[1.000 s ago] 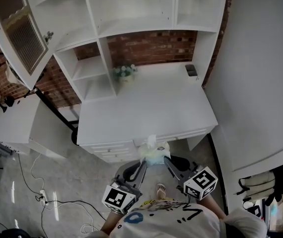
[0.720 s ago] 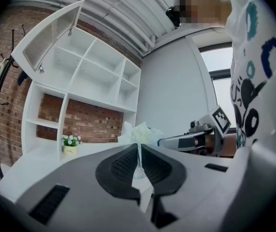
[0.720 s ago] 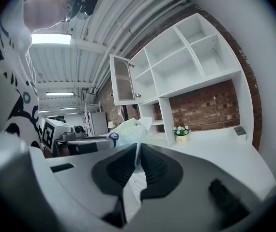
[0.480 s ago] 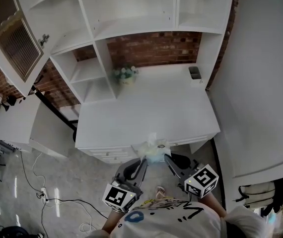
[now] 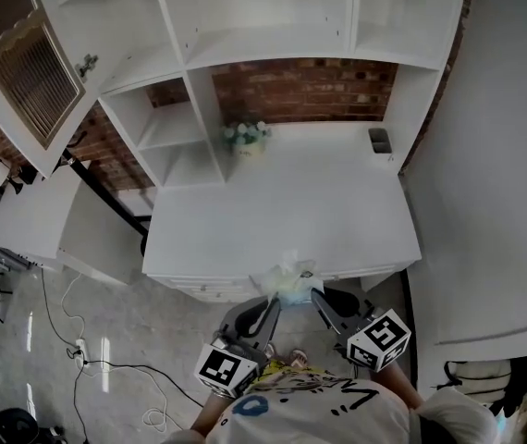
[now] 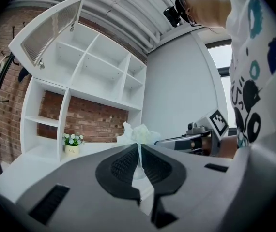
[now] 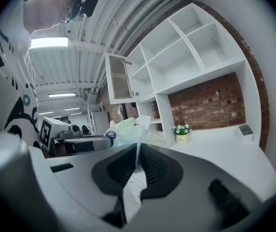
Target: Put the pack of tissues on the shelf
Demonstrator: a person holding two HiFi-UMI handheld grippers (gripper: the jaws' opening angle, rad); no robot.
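A white T-shirt (image 5: 314, 407) with blue, black and yellow print is worn. Just beyond it, the grey left gripper (image 5: 271, 303) and right gripper (image 5: 319, 299) are each fitted with a black-and-white marker cube (image 5: 379, 339).

Left gripper (image 5: 270, 302), right gripper (image 5: 317, 295): jaws together

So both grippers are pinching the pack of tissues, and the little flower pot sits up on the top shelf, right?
Not quite. The flower pot stands on the desk top, beside the shelf unit's lower divider, not on the top shelf; the head view shows it. The left gripper and right gripper do both pinch the pack of tissues.
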